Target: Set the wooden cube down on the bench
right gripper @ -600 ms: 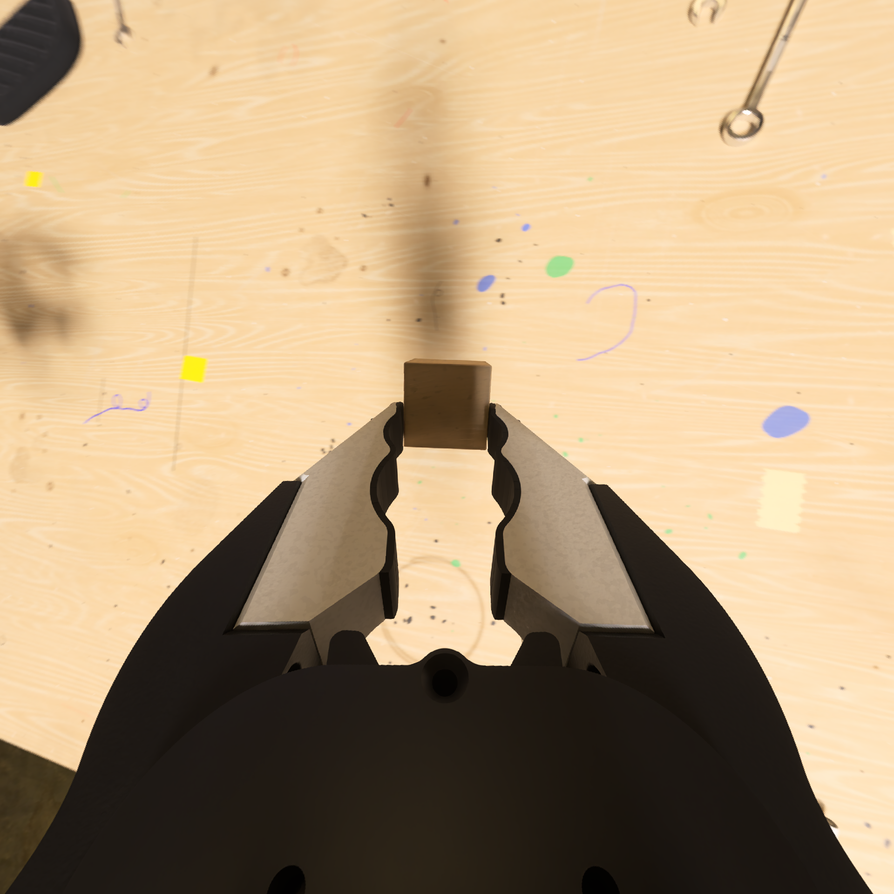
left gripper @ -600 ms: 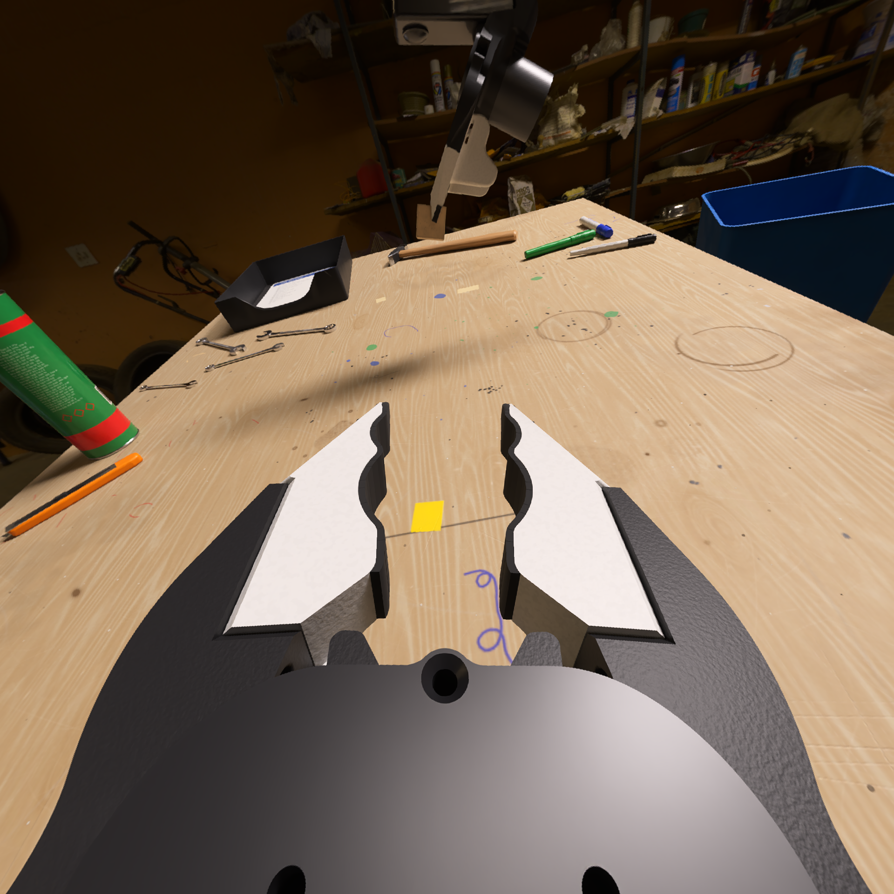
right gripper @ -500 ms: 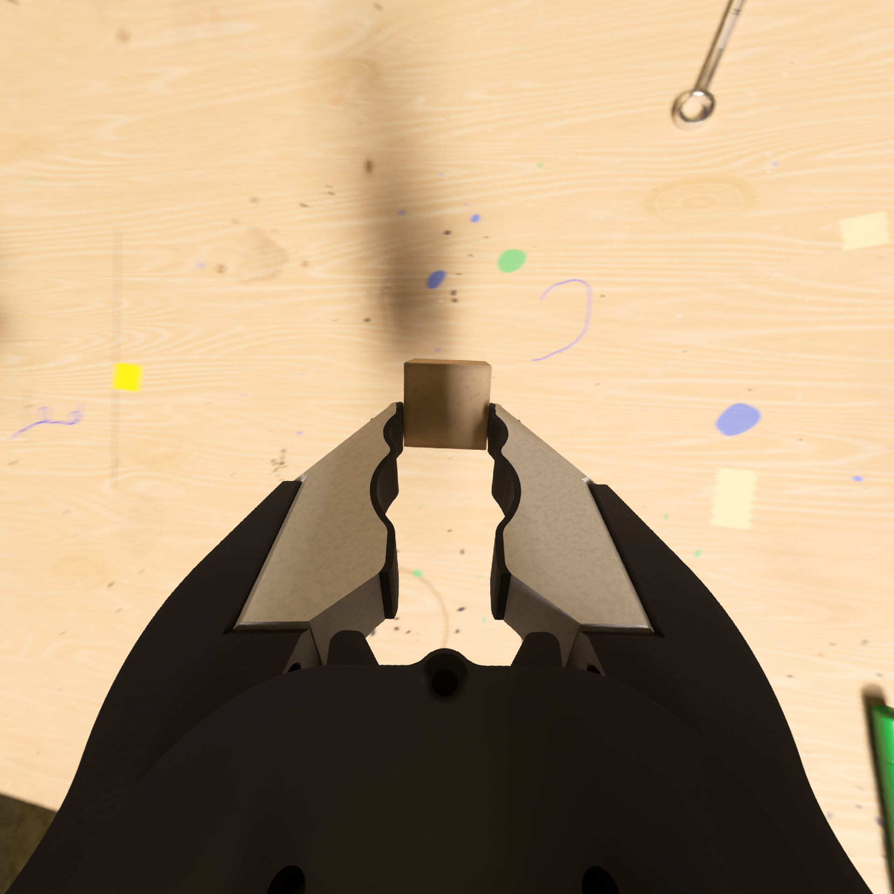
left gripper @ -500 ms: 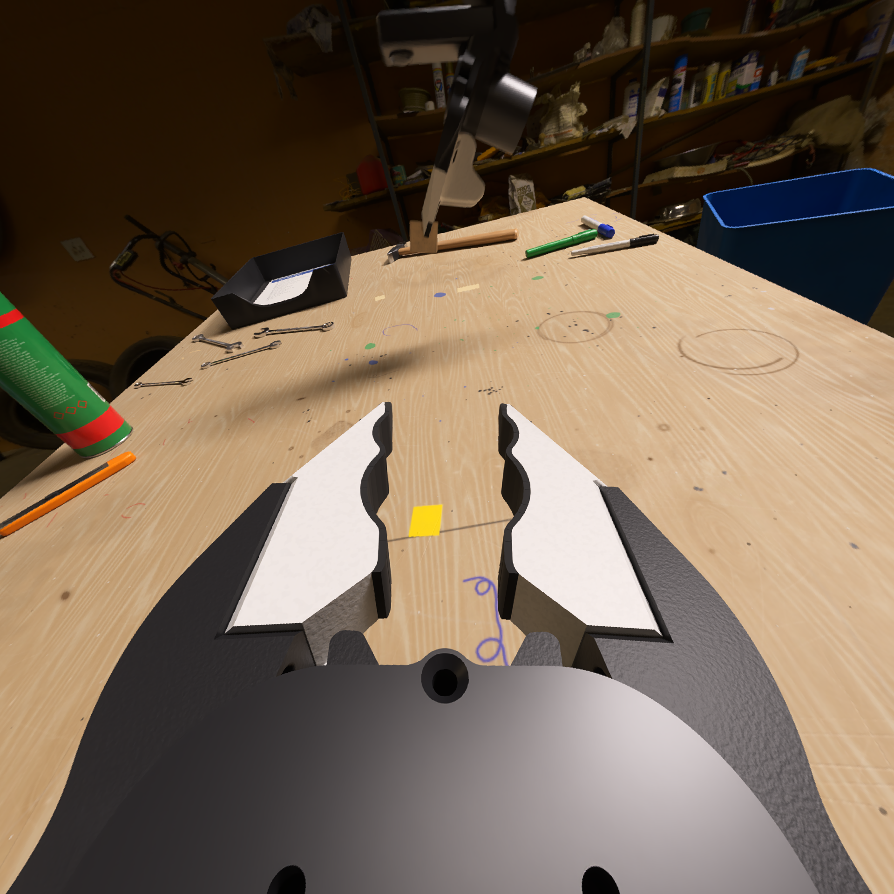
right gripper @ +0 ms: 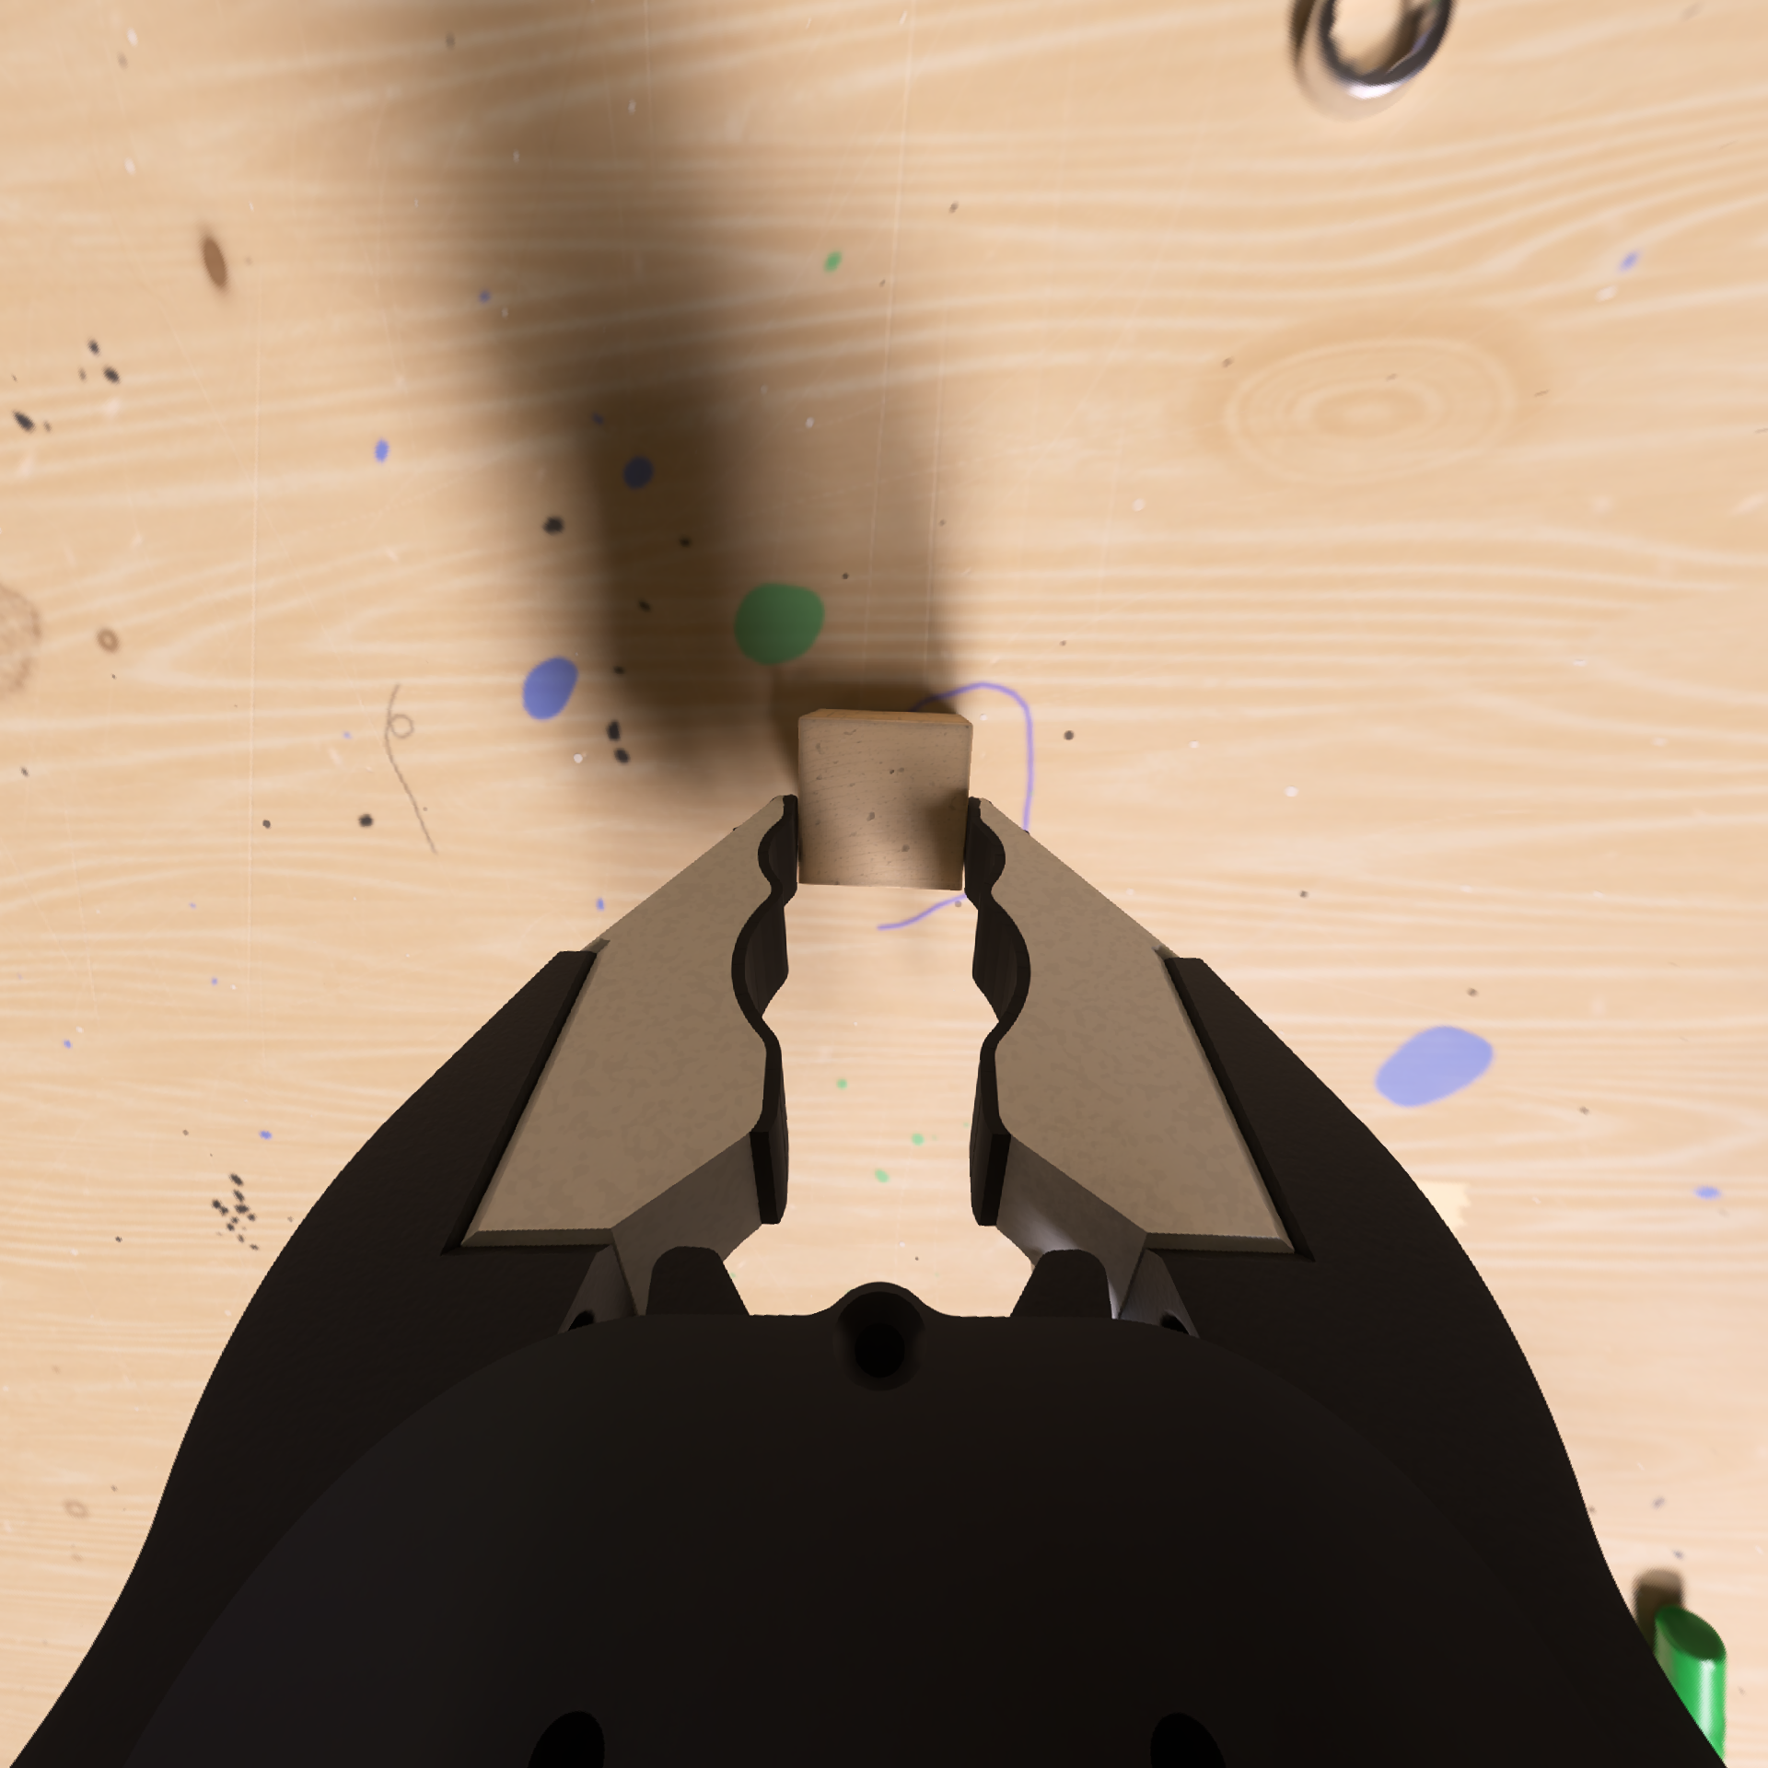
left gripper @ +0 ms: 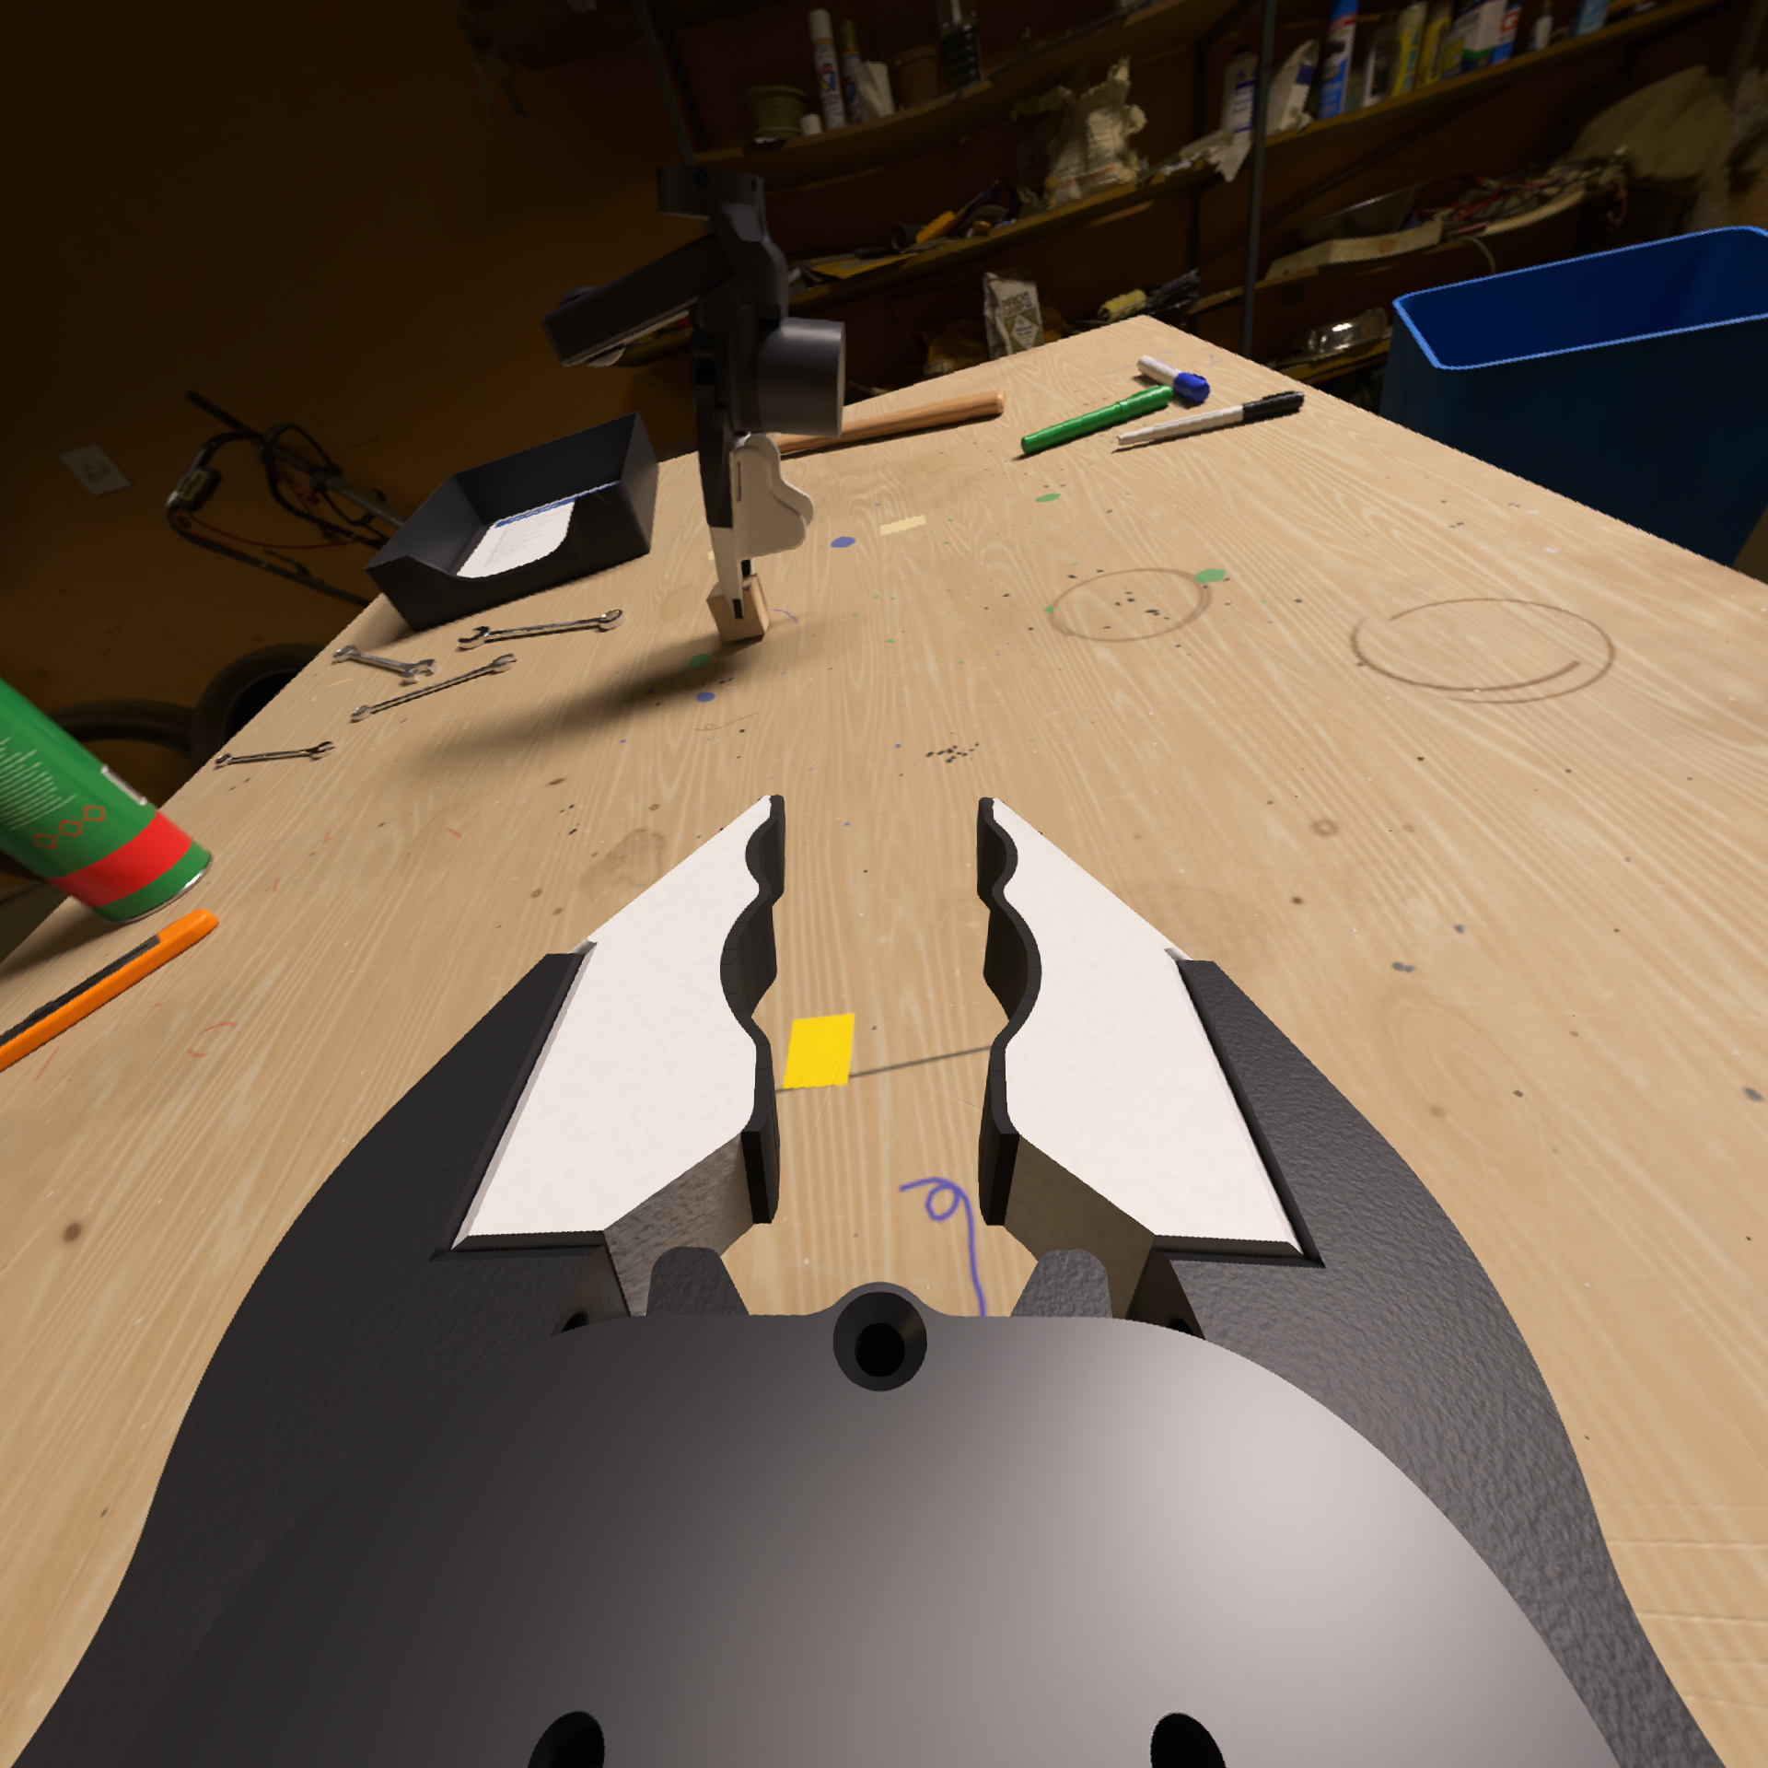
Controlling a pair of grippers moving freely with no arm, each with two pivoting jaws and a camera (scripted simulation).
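1. Pale plywood forms the bench (left gripper: 1196, 861), its top marked with paint spots, pencil rings and a yellow square of tape (left gripper: 818, 1050).
2. Right gripper (right gripper: 880, 808) points straight down at the bench, its two fingertips pinching the wooden cube (right gripper: 882, 799) from either side.
3. From the left wrist view the same right gripper (left gripper: 737, 598) stands upright far up the bench, with the wooden cube (left gripper: 739, 612) at its tips.
4. The cube's underside looks to be touching the wood or just above it; the angle is too poor to say which.
5. A dark shadow lies on the bench just beyond the cube, over a green paint spot (right gripper: 778, 624) and beside a blue one (right gripper: 549, 686).
6. Left gripper (left gripper: 880, 813) hovers low over the near part of the bench, fingers spread apart with nothing between them but the yellow tape and a purple scribble (left gripper: 947, 1215) below.
7. Several wrenches (left gripper: 430, 684) lie to the left of the cube, near a black tray (left gripper: 536, 521) with paper in it.
8. A hammer handle (left gripper: 890, 416), a green marker (left gripper: 1095, 419) and a black pen (left gripper: 1210, 417) lie at the far end.
9. A green and red can (left gripper: 86, 823) and an orange pencil (left gripper: 105, 985) sit at the left edge; a blue bin (left gripper: 1588, 383) stands off the right side.
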